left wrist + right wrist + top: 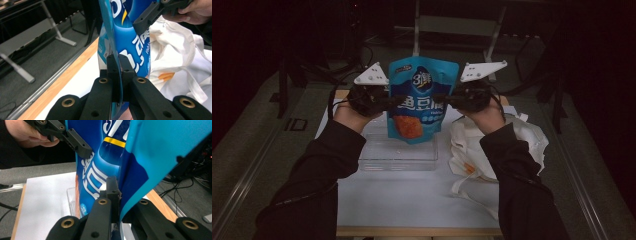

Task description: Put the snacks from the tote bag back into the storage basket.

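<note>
Two tongs are gripping one blue pouch (422, 100) from opposite sides. Left tongs (393, 102) are clamping its left edge, jaws closed on the film; right tongs (443, 100) are clamping its right edge likewise. The pouch is hanging upright in the air between them, above a clear tray (398, 152) that is lying on the white tabletop (412, 200). A white cloth bag (512, 142) is lying crumpled just right of the tray. The person's dark sleeves (319, 175) are entering from the bottom of the high view.
</note>
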Demonstrator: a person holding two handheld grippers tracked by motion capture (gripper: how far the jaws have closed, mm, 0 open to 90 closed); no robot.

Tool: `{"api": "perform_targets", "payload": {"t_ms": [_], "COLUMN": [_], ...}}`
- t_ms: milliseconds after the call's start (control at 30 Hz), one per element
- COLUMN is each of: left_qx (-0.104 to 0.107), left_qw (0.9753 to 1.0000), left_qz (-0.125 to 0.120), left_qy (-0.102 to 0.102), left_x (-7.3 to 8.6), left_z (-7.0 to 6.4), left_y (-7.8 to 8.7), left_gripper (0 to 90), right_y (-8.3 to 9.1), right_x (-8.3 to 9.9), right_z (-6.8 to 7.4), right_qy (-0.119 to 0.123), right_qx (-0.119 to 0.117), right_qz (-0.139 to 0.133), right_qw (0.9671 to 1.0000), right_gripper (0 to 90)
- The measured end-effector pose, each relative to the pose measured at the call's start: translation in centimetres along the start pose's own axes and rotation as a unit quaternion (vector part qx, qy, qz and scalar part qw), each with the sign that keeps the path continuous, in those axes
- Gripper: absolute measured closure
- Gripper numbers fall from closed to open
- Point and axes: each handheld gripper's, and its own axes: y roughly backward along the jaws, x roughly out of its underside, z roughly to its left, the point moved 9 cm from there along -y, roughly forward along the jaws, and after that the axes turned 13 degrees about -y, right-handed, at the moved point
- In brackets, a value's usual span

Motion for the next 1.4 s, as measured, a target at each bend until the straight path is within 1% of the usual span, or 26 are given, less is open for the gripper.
{"api": "perform_targets", "payload": {"t_ms": [33, 300, 333, 367, 467, 500, 600, 633, 667, 700, 733, 967, 1000, 1033, 1100, 1133, 1167, 1233, 1400], "left_qx": [0.001, -0.011, -0.014, -0.012, -0.013, -0.013, -0.011, -0.011, -0.011, -0.011, -0.012, -0.011, -0.013, -0.01, -0.011, -0.007, -0.007, 0.001, 0.012], "left_qw": [1.0, 0.9998, 0.9997, 0.9997, 0.9996, 0.9995, 0.9993, 0.9993, 0.9993, 0.9993, 0.9992, 0.9989, 0.9989, 0.9986, 0.9986, 0.9985, 0.9985, 0.9983, 0.9982], "left_qz": [0.0, 0.014, 0.013, 0.015, 0.018, 0.02, 0.022, 0.023, 0.022, 0.022, 0.023, 0.028, 0.031, 0.032, 0.034, 0.034, 0.033, 0.032, 0.028], "left_qy": [0.003, 0.012, 0.015, 0.018, 0.018, 0.02, 0.028, 0.026, 0.029, 0.029, 0.03, 0.037, 0.033, 0.04, 0.038, 0.043, 0.043, 0.048, 0.052], "left_x": [0.3, 3.1, 3.4, 3.8, 4.8, 5.1, 6.0, 6.3, 6.6, 6.6, 7.1, 9.1, 9.5, 9.8, 10.3, 10.7, 10.9, 11.3, 11.9], "left_z": [0.1, 0.9, 1.1, 1.2, 1.4, 1.4, 1.6, 1.6, 1.6, 1.6, 1.6, 1.7, 1.6, 1.6, 1.5, 1.4, 1.3, 1.0, 0.2], "left_y": [0.3, 2.3, 2.5, 2.6, 2.8, 2.7, 2.4, 2.3, 2.1, 2.1, 1.9, 0.9, 0.7, 0.5, 0.2, 0.0, -0.2, -0.6, -1.3], "left_gripper": [90.0, 90.0, 90.0, 90.0, 90.0, 90.0, 90.0, 90.0, 90.0, 90.0, 90.0, 90.0, 90.0, 90.0, 90.0, 90.0, 90.0, 90.0, 90.0], "right_y": [-0.4, -3.9, -4.3, -4.7, -5.8, -6.2, -7.1, -7.3, -7.6, -7.6, -7.8, -9.4, -9.7, -9.9, -10.4, -10.5, -10.6, -10.8, -10.7], "right_x": [-0.1, -0.4, -0.5, -0.5, -0.3, -0.2, 0.2, 0.4, 0.6, 0.6, 0.8, 2.4, 2.8, 3.1, 3.7, 3.9, 4.2, 4.8, 5.9], "right_z": [0.1, 1.2, 1.3, 1.4, 1.6, 1.6, 1.3, 1.2, 1.1, 1.1, 1.1, 0.6, 0.5, 0.5, 0.4, 0.3, 0.2, 0.1, 0.0], "right_qy": [0.0, 0.001, 0.001, 0.001, 0.001, 0.002, -0.004, -0.004, -0.005, -0.005, -0.005, -0.012, -0.013, -0.011, -0.015, -0.017, -0.019, -0.021, -0.023], "right_qx": [-0.003, -0.026, -0.028, -0.03, -0.032, -0.033, -0.034, -0.034, -0.034, -0.034, -0.034, -0.029, -0.028, -0.027, -0.027, -0.027, -0.026, -0.026, -0.023], "right_qz": [0.0, 0.003, 0.003, 0.003, 0.007, 0.009, 0.017, 0.019, 0.02, 0.02, 0.022, 0.022, 0.025, 0.026, 0.032, 0.032, 0.034, 0.04, 0.053], "right_qw": [1.0, 0.9997, 0.9996, 0.9995, 0.9995, 0.9994, 0.9993, 0.9992, 0.9992, 0.9992, 0.9992, 0.9992, 0.9992, 0.9992, 0.999, 0.999, 0.9989, 0.9986, 0.9981], "right_gripper": [88.6, 88.6, 88.6, 88.6, 88.6, 88.6, 88.6, 88.7, 88.7, 88.7, 88.7, 88.7, 88.7, 88.7, 88.7, 88.7, 88.8, 88.8, 88.8]}}
